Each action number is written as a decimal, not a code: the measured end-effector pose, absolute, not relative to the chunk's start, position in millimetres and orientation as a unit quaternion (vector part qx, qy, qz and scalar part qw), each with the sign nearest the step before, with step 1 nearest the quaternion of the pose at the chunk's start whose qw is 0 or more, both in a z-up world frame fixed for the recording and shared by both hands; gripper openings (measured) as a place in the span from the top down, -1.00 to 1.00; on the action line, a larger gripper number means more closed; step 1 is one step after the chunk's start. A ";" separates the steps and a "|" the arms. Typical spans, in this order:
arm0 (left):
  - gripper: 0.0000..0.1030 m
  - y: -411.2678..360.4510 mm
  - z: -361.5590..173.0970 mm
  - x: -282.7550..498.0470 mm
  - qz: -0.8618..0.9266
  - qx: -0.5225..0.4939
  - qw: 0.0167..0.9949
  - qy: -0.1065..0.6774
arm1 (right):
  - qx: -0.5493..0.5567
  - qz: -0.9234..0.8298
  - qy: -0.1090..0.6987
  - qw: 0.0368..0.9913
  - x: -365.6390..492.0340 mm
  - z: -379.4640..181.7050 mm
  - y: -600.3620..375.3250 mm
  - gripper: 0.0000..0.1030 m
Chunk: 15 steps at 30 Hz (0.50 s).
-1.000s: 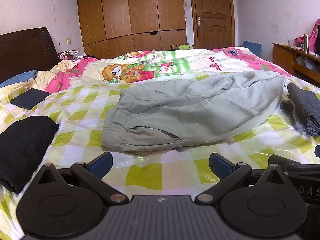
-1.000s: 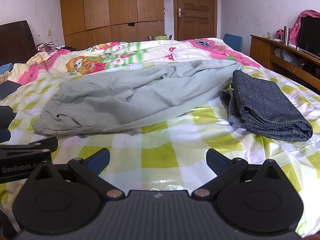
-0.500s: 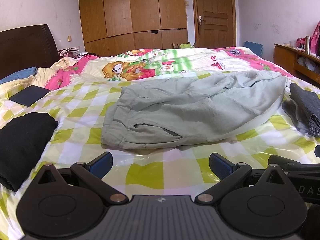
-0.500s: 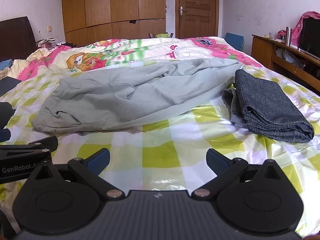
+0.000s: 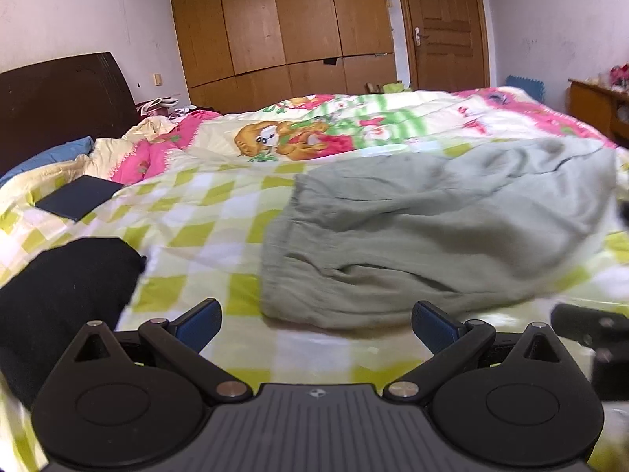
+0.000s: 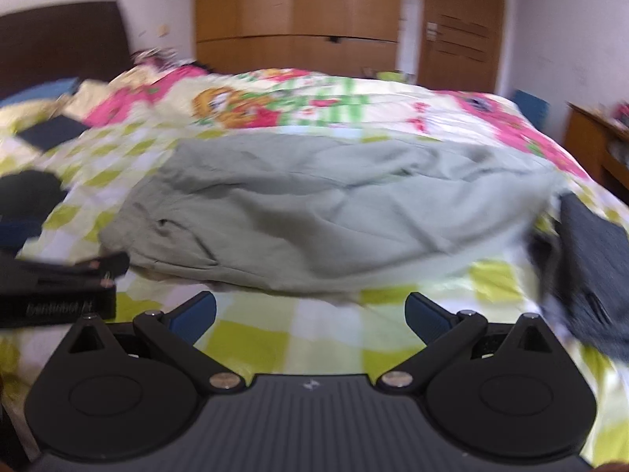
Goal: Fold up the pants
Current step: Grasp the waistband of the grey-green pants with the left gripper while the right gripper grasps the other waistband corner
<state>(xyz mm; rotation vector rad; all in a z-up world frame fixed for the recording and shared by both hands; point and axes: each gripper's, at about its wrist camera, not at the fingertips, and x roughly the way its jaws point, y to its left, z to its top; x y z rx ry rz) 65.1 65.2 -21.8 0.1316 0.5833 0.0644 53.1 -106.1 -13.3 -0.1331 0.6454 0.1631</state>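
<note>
Pants [image 5: 440,236], pale grey-green, soft crumpled cloth w/ many creases, lie spread across the bed [image 5: 220,212] on a glossy yellow-green & white check cover. Waistband end is bunched, thick and rounded, nearest the left gripper [image 5: 316,320]; legs run off toward the right side, rumpled, a dark seam line showing near the far end. Left gripper: jaws spread wide, blue ribbed pads, black plastic arms w/ round pivot discs, nothing between them; tips sit just short of the waistband edge, not touching as far as I can tell. Right gripper [image 6: 310,310]: also spread wide & empty, just short of the pants' near long edge; right wrist view is motion-blurred. Black folded garment [image 5: 59,295], matte & lumpy, lies left of the pants, well apart. Flat dark rectangle [image 5: 78,196] further back on the left. Dark grey folded jeans-like cloth [image 6: 589,259], coarse weave, sits beside the pants' right end. Cartoon-print quilt [image 5: 354,129], pink/green, behind. Wooden wardrobe [image 5: 283,27] & door [image 5: 444,23] at back wall.
</note>
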 end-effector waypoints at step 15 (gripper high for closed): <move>-0.03 94.7 -59.2 137.7 -0.056 0.100 0.928 0.356 | -0.176 0.243 0.363 0.882 140.6 -49.2 -56.8 -0.23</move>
